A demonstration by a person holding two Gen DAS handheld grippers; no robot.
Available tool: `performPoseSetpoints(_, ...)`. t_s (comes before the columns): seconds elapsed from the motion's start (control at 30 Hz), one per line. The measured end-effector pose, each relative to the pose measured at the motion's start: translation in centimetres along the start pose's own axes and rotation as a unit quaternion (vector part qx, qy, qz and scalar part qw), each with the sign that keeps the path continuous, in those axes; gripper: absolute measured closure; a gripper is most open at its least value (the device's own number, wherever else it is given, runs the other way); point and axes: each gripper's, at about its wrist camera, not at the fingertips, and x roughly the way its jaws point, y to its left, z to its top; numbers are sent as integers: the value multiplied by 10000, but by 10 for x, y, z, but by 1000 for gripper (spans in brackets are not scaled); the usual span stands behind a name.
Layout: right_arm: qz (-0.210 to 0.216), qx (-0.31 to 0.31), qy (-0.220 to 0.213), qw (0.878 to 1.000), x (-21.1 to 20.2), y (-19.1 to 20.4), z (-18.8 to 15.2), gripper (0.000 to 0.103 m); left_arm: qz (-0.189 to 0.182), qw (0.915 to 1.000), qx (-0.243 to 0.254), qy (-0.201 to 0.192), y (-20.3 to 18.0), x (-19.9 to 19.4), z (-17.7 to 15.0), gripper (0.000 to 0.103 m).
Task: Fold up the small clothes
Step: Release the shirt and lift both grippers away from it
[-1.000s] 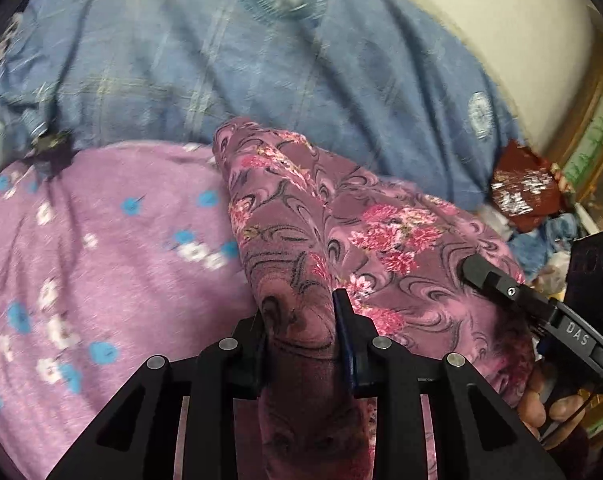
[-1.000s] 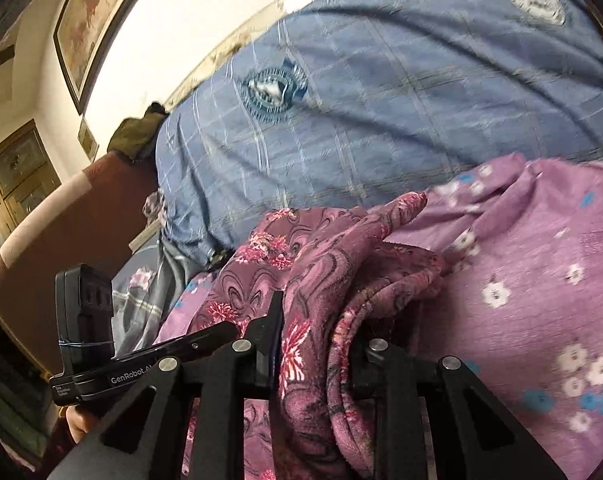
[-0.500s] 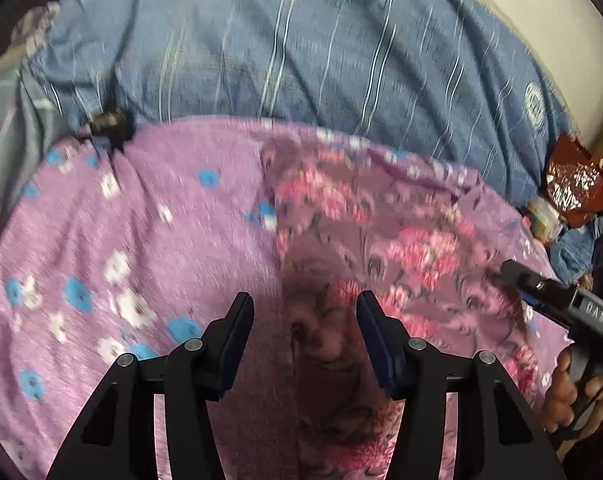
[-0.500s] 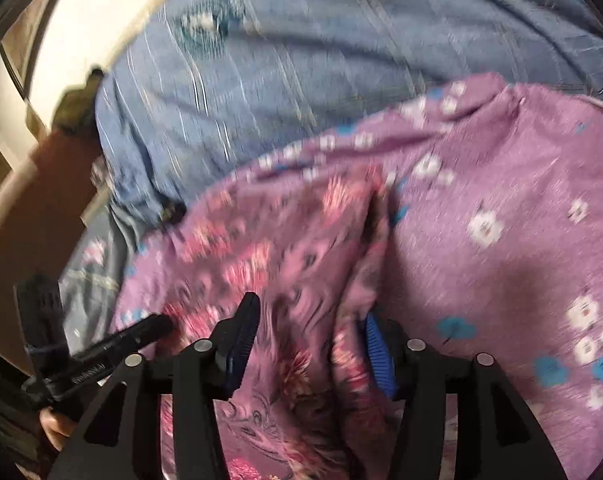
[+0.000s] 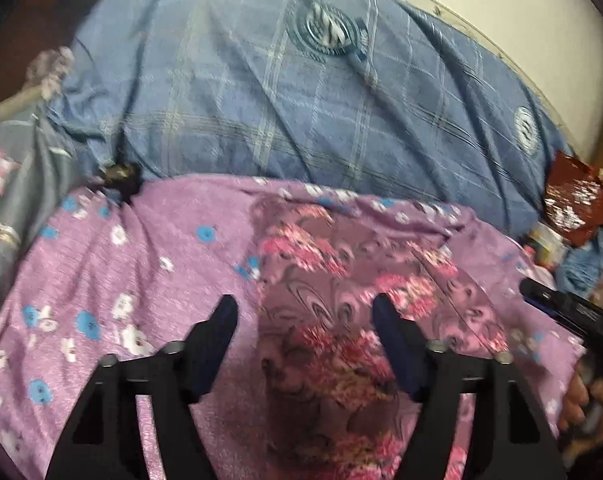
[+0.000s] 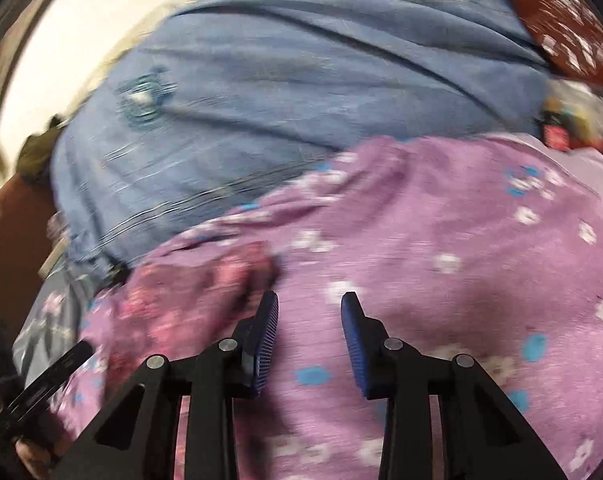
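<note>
A small dark pink floral garment [image 5: 341, 320] lies flat on a light purple cloth with blue and white flowers [image 5: 121, 280]. My left gripper [image 5: 305, 312] is open and empty, its fingers standing to either side of the garment's near part, above it. My right gripper [image 6: 309, 308] is open and empty over the purple cloth [image 6: 461, 260], just right of the garment [image 6: 197, 292], which is blurred there. The right gripper also shows at the right edge of the left wrist view [image 5: 565, 308].
A blue checked pillow [image 5: 301, 112] lies behind the purple cloth. A dark red packet [image 5: 573, 204] and small clutter sit at the far right. Grey floral bedding [image 5: 9, 184] is at the left. A pale wall [image 6: 73, 52] rises behind the pillow.
Both grippers were shut on the floral garment and held it up. They lowered it onto the purple cloth, opened and let go, then drew back; the right one moved off to the right.
</note>
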Motion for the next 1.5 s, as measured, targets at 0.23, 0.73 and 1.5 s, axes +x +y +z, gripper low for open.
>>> performPoseSetpoints(0.23, 308, -1171, 466, 9915, 21, 81, -31, 67, 707, 9940, 724, 420, -30, 15, -19, 27)
performPoseSetpoints(0.73, -283, -717, 489, 9958, 12, 78, -40, 67, 872, 9951, 411, 225, -21, -21, -23, 27)
performPoseSetpoints(1.5, -595, -1060, -476, 9914, -180, 142, -76, 52, 1620, 9759, 1037, -1031, -87, -291, -103, 18)
